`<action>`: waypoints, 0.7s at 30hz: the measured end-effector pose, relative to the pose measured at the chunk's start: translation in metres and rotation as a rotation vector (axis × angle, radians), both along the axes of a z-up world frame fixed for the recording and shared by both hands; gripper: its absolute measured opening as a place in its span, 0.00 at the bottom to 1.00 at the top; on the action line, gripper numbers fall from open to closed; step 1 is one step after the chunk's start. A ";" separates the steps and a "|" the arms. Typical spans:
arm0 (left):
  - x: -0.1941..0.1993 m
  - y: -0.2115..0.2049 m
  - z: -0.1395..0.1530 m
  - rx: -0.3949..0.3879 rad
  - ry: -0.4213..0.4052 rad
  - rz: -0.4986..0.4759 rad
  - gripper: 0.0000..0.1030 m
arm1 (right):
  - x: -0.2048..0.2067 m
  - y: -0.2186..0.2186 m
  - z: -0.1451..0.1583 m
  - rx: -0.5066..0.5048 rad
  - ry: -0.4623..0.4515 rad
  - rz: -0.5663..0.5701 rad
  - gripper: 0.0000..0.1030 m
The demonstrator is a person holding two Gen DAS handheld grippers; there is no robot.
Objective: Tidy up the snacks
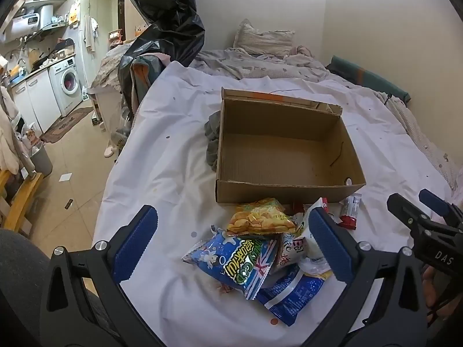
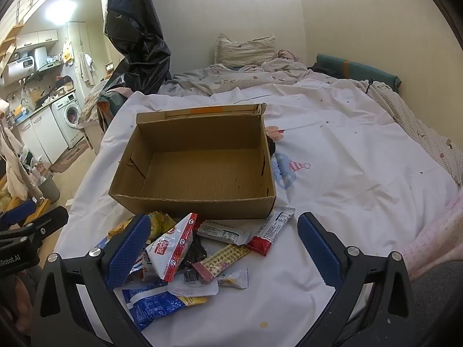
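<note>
An empty cardboard box (image 1: 280, 150) (image 2: 199, 167) stands open on the white sheet. In front of it lies a heap of snacks: a yellow chip bag (image 1: 259, 218), a blue bag with green lettering (image 1: 234, 261), a white and red triangular pack (image 2: 172, 245), a red and white bar (image 2: 270, 231), and a tan wafer pack (image 2: 221, 260). My left gripper (image 1: 233, 245) hovers open over the blue bag with nothing between its pads. My right gripper (image 2: 224, 250) hangs open above the heap's right side, holding nothing. The right gripper (image 1: 425, 219) also shows in the left wrist view.
The white sheet (image 2: 347, 173) covers a bed with a pillow (image 2: 246, 49) and rumpled quilt behind the box. A grey cloth (image 1: 212, 136) lies by the box's left wall. A black plastic bag (image 1: 167, 20) hangs at left; a kitchen with a washing machine (image 1: 68, 82) lies beyond.
</note>
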State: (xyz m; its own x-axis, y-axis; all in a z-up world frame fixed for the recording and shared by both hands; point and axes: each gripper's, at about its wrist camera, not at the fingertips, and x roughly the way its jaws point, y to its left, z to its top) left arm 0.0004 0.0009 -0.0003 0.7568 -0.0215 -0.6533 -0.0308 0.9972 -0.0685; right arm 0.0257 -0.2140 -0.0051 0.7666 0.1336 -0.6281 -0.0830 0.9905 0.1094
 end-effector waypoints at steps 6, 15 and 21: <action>0.000 -0.001 0.000 0.019 -0.006 0.005 1.00 | 0.000 0.000 0.001 0.002 -0.001 0.000 1.00; 0.000 -0.001 0.005 0.021 -0.009 0.005 1.00 | 0.000 0.001 0.001 0.000 -0.001 -0.002 1.00; 0.000 0.000 0.006 0.027 -0.009 0.005 1.00 | 0.000 0.001 0.001 0.000 -0.001 -0.003 1.00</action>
